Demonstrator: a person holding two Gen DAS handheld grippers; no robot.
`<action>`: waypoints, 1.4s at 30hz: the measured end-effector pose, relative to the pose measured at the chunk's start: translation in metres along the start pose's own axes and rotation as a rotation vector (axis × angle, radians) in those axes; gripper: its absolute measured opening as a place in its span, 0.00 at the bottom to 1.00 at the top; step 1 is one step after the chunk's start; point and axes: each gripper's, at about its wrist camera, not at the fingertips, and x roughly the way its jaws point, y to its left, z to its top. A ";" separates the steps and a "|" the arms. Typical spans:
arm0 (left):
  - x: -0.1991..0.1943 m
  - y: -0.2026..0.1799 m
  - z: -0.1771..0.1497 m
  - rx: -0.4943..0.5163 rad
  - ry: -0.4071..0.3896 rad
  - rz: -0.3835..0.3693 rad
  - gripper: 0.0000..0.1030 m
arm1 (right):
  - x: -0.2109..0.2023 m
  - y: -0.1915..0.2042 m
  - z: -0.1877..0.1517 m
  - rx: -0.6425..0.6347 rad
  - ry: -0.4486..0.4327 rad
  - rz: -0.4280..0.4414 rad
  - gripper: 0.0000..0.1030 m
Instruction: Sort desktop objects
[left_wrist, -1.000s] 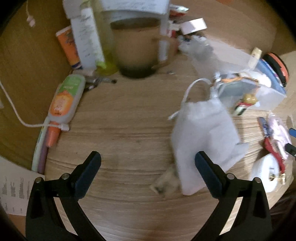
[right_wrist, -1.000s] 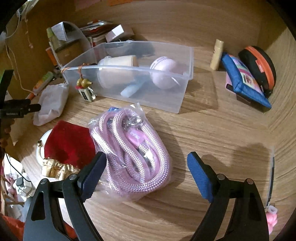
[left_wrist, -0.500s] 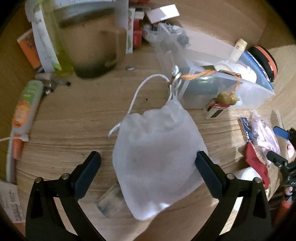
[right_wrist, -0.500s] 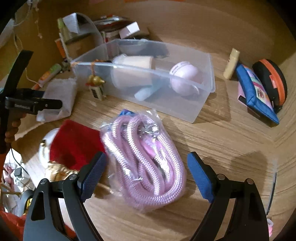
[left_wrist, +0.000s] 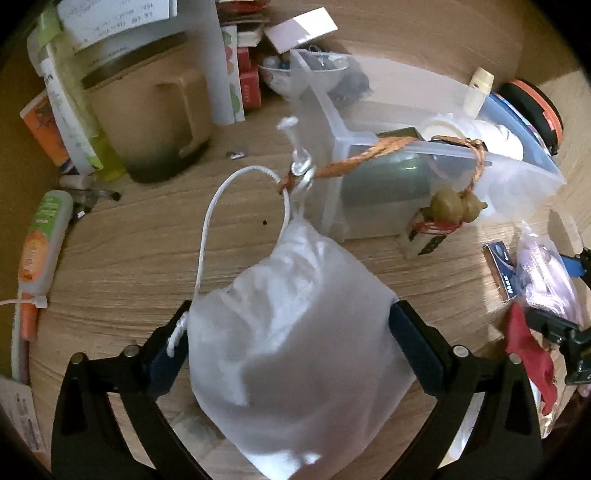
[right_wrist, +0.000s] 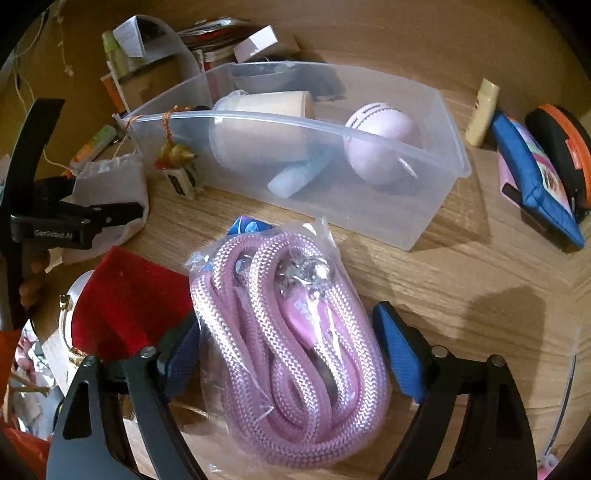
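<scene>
A white drawstring pouch (left_wrist: 295, 339) lies on the wooden desk between the open jaws of my left gripper (left_wrist: 288, 339); it also shows in the right wrist view (right_wrist: 110, 192). A bagged coil of pink rope (right_wrist: 291, 332) lies between the open jaws of my right gripper (right_wrist: 291, 354). A clear plastic bin (right_wrist: 436, 195) stands behind, holding a cream cup (right_wrist: 266, 107) and a pink ball (right_wrist: 384, 140). An orange cord with a gourd charm (left_wrist: 454, 206) hangs over the bin's rim.
A red pouch (right_wrist: 129, 302) and a white round thing lie left of the rope. A brown mug (left_wrist: 155, 118), bottles and boxes crowd the back left. An orange-green tube (left_wrist: 44, 236) lies at left. A blue pouch (right_wrist: 535, 184) and an orange-black case (right_wrist: 565, 147) sit at right.
My left gripper has moved right and forward until the white pouch lies between its jaws. My right gripper has closed in around the pink rope bag.
</scene>
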 end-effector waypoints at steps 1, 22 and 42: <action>-0.002 -0.002 -0.002 0.007 -0.011 -0.005 0.91 | -0.001 0.000 0.000 -0.001 -0.007 -0.003 0.71; -0.046 -0.006 -0.019 -0.027 -0.136 0.011 0.34 | -0.063 -0.017 0.004 0.110 -0.182 0.010 0.53; -0.112 -0.021 0.011 -0.070 -0.331 -0.096 0.34 | -0.109 -0.014 0.039 0.145 -0.358 -0.006 0.53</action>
